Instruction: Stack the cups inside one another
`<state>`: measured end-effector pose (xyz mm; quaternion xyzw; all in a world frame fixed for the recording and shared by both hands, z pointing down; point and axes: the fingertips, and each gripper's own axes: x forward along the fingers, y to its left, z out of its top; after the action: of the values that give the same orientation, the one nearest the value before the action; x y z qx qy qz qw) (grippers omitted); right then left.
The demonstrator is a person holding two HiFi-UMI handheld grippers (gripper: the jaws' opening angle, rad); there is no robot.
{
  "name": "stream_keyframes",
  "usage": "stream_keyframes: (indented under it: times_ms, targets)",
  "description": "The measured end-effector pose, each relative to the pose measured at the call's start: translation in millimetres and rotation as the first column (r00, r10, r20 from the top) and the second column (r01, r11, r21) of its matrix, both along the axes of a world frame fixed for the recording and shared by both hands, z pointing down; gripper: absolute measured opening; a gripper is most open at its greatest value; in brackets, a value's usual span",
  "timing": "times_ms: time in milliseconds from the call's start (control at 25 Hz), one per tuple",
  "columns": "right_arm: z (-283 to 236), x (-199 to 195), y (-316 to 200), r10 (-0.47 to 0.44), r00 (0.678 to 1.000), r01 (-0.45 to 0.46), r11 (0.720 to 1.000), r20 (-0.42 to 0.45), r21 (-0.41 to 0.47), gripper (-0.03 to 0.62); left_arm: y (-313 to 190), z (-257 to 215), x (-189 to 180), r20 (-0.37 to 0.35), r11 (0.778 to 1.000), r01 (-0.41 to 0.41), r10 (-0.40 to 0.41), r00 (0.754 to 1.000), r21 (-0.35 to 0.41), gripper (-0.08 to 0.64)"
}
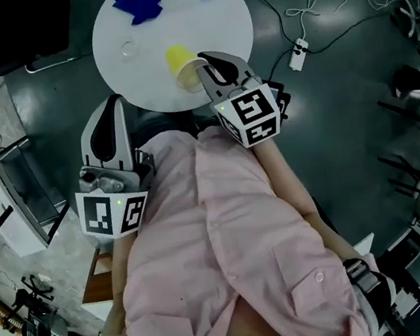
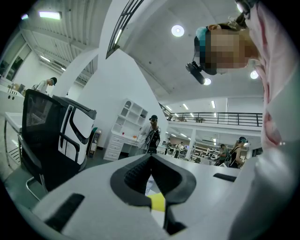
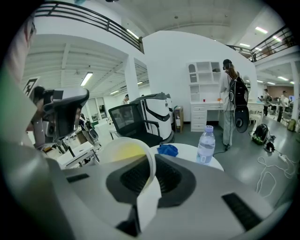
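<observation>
Now right claw [image 1: 204, 67] clamped on yellow cup [image 1: 184, 65] rim above table [image 1: 122, 82] near edge; left claw [image 1: 112, 102] together, beside edge.

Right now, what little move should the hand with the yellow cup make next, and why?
Probably carry the yellow cup sideways over the table toward what looks like a clear cup. The right gripper has its fingers pinched on the yellow cup's rim, and the two cups are apart, so they can't nest until one is lined up over the other.
</observation>
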<state>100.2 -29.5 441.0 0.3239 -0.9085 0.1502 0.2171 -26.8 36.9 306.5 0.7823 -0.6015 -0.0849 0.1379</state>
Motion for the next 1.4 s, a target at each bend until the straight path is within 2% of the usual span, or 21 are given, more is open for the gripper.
stream_keyframes:
  times_ms: [1400]
  targets:
    - [1.6,-0.8,6.5,0.002,1.000,-0.002,1.000,-0.025,0.015,0.043,9.4,0.7,-2.4,-0.010,1.000,0.007,-0.007,1.000,0.011,0.009]
